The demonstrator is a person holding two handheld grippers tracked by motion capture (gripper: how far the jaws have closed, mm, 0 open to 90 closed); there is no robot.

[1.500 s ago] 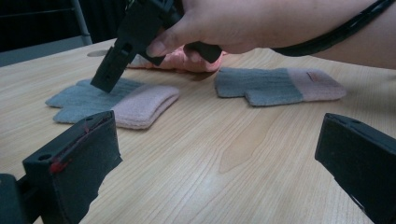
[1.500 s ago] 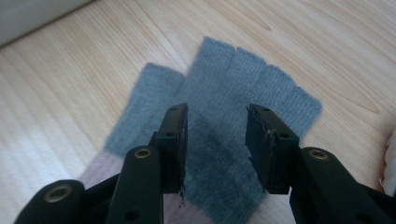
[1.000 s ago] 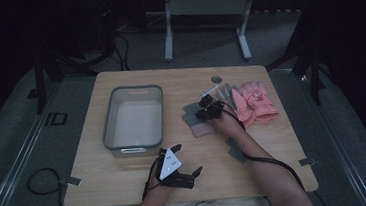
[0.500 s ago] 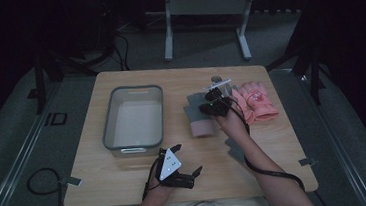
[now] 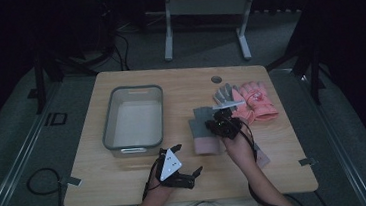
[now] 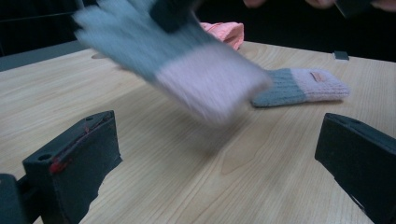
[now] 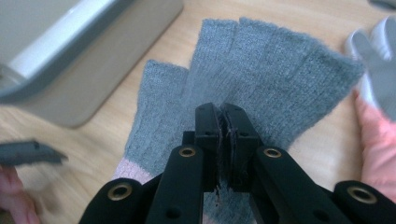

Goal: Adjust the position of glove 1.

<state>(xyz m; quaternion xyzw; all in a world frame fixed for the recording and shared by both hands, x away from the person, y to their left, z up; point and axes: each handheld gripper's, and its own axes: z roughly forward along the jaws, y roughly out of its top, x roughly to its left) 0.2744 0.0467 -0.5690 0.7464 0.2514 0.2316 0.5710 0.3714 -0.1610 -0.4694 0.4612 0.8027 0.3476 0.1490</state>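
- Just right of the middle of the high view, a grey knitted fingerless glove with a pink cuff (image 5: 205, 130) is seen hanging from the right gripper (image 5: 221, 125), between the grey tub (image 5: 133, 120) to its left and the pink gloves (image 5: 255, 101) to its upper right.
- In the right gripper view the two black jaws are pressed together on a pinch of the glove's knit near the palm (image 7: 252, 79), the finger stubs spreading toward the top of the frame.
- At the upper centre of the left gripper view the same glove (image 6: 187, 60) is blurred and clear of the table (image 6: 140, 140); a matching glove (image 6: 301, 86) lies flat at centre right.
- The left gripper (image 5: 177, 170), low in the high view, is held with its jaws wide apart and nothing between them.
- The glove is judged light, soft and limp: it will sag and swing, and the knit may stretch or slip from a thin pinch.
- A fuller fold at the palm or the thicker ribbed cuff is judged the surer hold.
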